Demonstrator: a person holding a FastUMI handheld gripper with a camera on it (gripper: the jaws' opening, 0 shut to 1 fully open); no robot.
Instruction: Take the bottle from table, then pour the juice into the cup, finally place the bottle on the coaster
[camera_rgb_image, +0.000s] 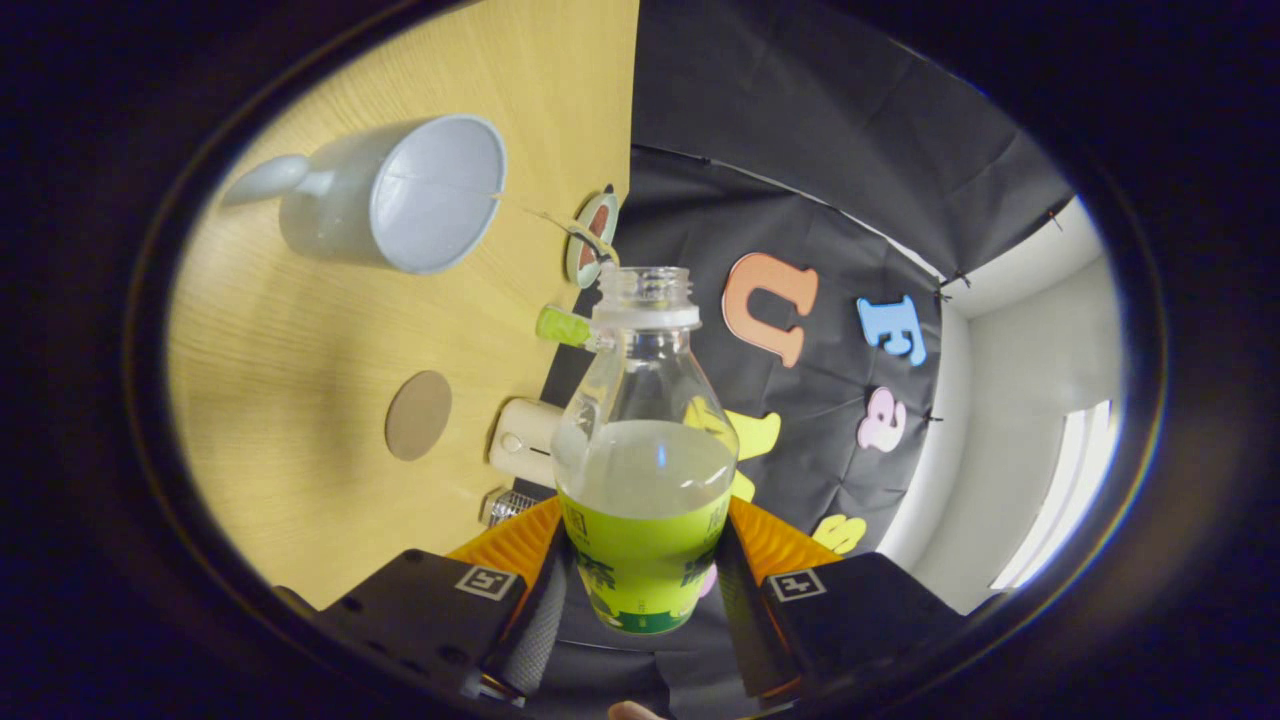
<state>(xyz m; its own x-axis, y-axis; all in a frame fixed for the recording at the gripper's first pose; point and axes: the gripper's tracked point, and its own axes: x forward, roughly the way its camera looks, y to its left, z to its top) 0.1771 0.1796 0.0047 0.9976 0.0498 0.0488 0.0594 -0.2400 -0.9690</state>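
Observation:
A clear, uncapped bottle (645, 440) with a green label sits between my fingers, partly filled with pale juice. My gripper (640, 585) is shut on the bottle, both fingers pressing on its labelled lower part. The view is rolled, so the wooden table (300, 400) appears turned on its side. A white cup (400, 195) with a handle stands on the table beyond and to the side of the bottle mouth, its inside looking empty. A round brown coaster (419, 415) lies flat on the table between the cup and my fingers.
Along the table's far edge lie a small white device (522, 440), a metallic ribbed object (505, 505), a green tag (563, 326) and a round green-rimmed piece (590, 240). Black booth cloth hangs behind the table.

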